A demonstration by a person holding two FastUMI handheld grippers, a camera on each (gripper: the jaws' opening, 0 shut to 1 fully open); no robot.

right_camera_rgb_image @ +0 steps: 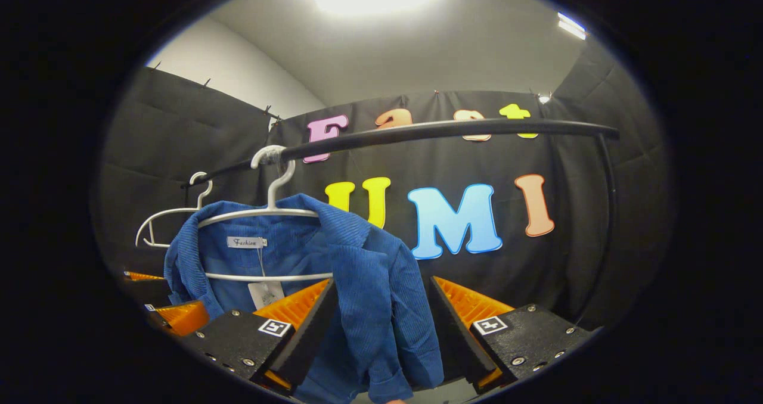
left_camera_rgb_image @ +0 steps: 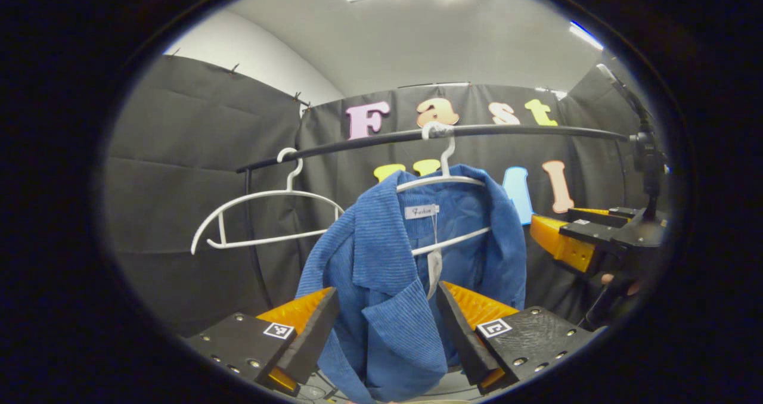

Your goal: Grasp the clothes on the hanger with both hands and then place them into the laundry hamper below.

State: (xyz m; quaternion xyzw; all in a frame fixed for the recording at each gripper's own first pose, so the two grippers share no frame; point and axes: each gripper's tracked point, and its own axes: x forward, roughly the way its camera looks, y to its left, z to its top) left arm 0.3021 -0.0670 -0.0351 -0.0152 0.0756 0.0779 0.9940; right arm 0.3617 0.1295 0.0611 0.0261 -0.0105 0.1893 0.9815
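Observation:
A blue corduroy jacket (left_camera_rgb_image: 387, 255) hangs on a white hanger (left_camera_rgb_image: 444, 180) hooked over a black rail (left_camera_rgb_image: 477, 131). In the left gripper view my left gripper (left_camera_rgb_image: 387, 291) is open, its two fingers standing on either side of the jacket's front panel and lapel. My right gripper (left_camera_rgb_image: 563, 228) is off to the right of the jacket, level with its shoulder. In the right gripper view the jacket (right_camera_rgb_image: 369, 273) hangs left of centre, and my right gripper (right_camera_rgb_image: 382, 283) is open with the jacket's near shoulder and sleeve between its fingers. My left gripper (right_camera_rgb_image: 164, 297) sits low at the jacket's far side.
An empty white hanger (left_camera_rgb_image: 262, 196) hangs on the rail to the left of the jacket, also visible as the hanger (right_camera_rgb_image: 167, 213). The rail's upright post (right_camera_rgb_image: 608, 213) stands at the right. A hand (left_camera_rgb_image: 620, 282) holds the right gripper.

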